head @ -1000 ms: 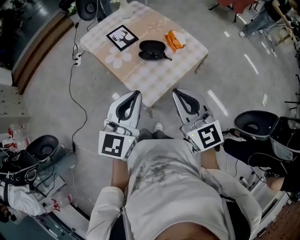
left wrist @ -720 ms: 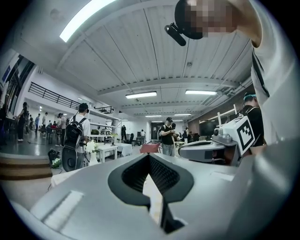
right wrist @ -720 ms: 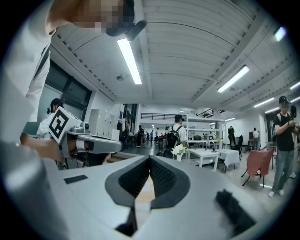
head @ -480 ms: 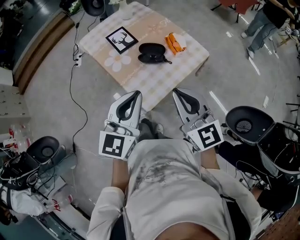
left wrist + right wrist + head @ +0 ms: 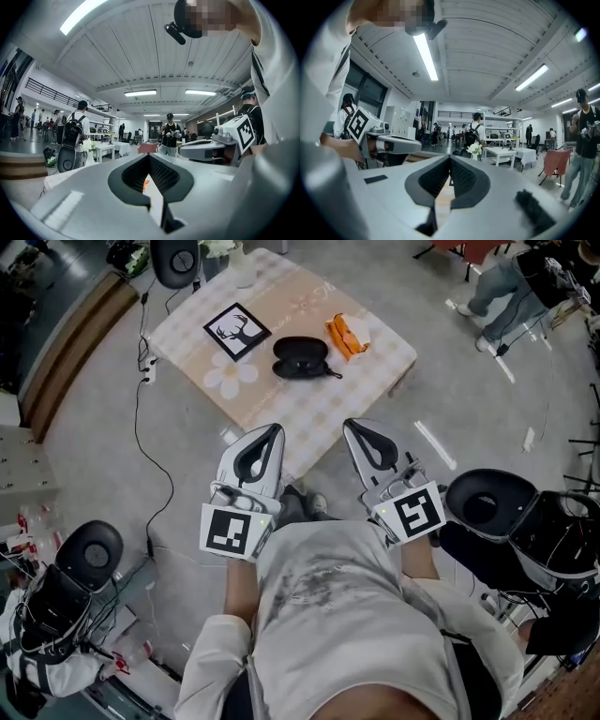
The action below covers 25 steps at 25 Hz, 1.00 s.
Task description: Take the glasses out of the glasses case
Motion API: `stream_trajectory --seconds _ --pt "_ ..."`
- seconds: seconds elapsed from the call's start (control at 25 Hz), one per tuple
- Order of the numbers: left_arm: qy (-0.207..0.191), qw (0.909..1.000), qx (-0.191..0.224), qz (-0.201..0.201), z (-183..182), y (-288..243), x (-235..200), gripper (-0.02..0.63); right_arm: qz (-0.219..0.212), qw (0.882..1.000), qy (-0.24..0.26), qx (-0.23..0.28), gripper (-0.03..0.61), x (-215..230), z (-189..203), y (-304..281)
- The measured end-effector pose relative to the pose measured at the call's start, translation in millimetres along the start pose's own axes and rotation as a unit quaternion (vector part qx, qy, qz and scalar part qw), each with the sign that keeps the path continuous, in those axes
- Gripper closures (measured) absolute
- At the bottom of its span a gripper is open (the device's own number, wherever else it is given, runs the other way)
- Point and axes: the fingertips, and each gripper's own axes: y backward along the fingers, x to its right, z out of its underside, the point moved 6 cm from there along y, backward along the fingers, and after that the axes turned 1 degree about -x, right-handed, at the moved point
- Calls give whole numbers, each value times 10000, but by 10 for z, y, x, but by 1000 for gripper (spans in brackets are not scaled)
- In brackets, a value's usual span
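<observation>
In the head view a black glasses case (image 5: 300,357) lies near the middle of a low table with a checked cloth (image 5: 309,404). A thin black piece sticks out at its right end, and I cannot tell whether its lid is up. No glasses are plainly visible. Both grippers are held close to my chest, short of the table's near edge. The left gripper (image 5: 273,427) and right gripper (image 5: 348,424) are shut and hold nothing. In the left gripper view the jaws (image 5: 149,155) meet at the tip; in the right gripper view (image 5: 450,157) they do too.
On the table are a framed deer picture (image 5: 236,331) left of the case and an orange packet (image 5: 345,334) to its right. A black chair (image 5: 489,507) stands at my right, a black stool (image 5: 89,547) at my left. A cable (image 5: 150,465) runs over the floor.
Both grippers stay where they were, still shut. The view has shifted a little, so the table sits slightly further left. A person at the top right has walked left.
</observation>
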Motion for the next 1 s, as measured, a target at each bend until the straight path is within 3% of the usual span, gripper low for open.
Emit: stream_trajectory --seconds 0.4,0.64,1.0 --pt "17 9999 -53 132 -6 -250 -435 606 123 9999 34 -51 561 138 -32 -444" --pt "99 9994 -230 252 -12 -293 -430 606 207 9998 50 -12 561 162 -30 -465" --pt "84 9985 -36 536 -73 -534 -878 606 471 9985 61 -273 561 242 -81 -854"
